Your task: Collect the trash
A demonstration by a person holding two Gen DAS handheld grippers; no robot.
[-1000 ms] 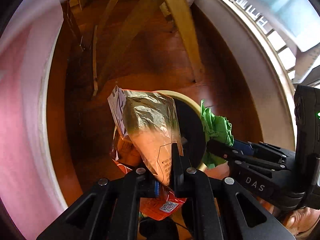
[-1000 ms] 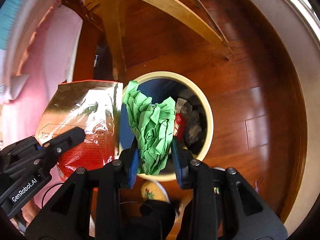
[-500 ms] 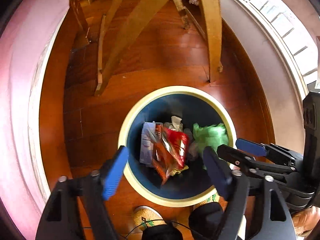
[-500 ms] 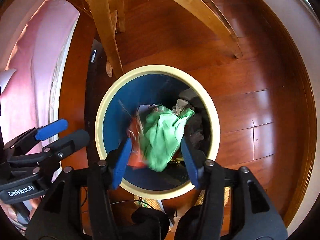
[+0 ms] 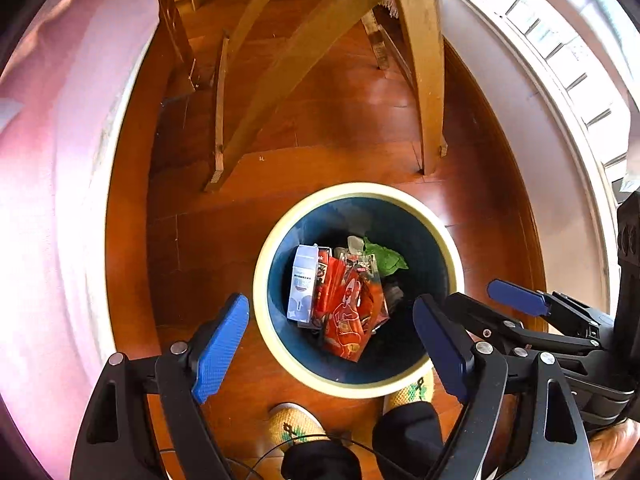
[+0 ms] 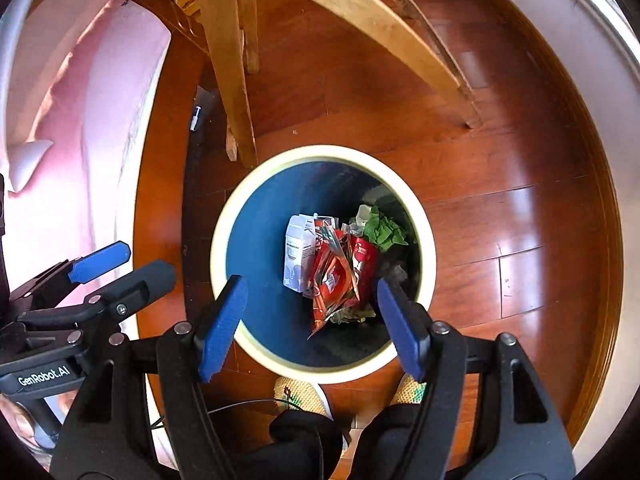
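Both loads have left our tongs since a second ago: the orange snack bag [image 5: 352, 312] and the green crumpled paper [image 5: 384, 260] now lie inside the bin [image 5: 360, 388] rather than above it. Our left tongs [image 5: 332, 344] stand wide open with nothing between the blue pads [image 5: 220, 344], and our right tongs [image 6: 312, 320] are spread just as wide and empty — each pair hangs over the bin's 6 o'clock rim.

Inside the bin, the white carton [image 6: 298, 254] sits at 9 o'clock of the bag, touching it; the green paper lies at 2 o'clock, partly under other scraps. Dark scraps at 3 o'clock of the pile are too shadowed for us to name, and the bin's floor is mostly hidden.

From the left wrist view the right tongs enter at 4 o'clock, cut off by the frame edge. Our slippers [image 5: 296, 424] show only as toes — the rest is covered by dark trouser cuffs [image 6: 304, 432]. Wooden chair legs [image 5: 420, 80] rise at 12 o'clock on the wooden floor [image 6: 500, 240], their tops out of frame.
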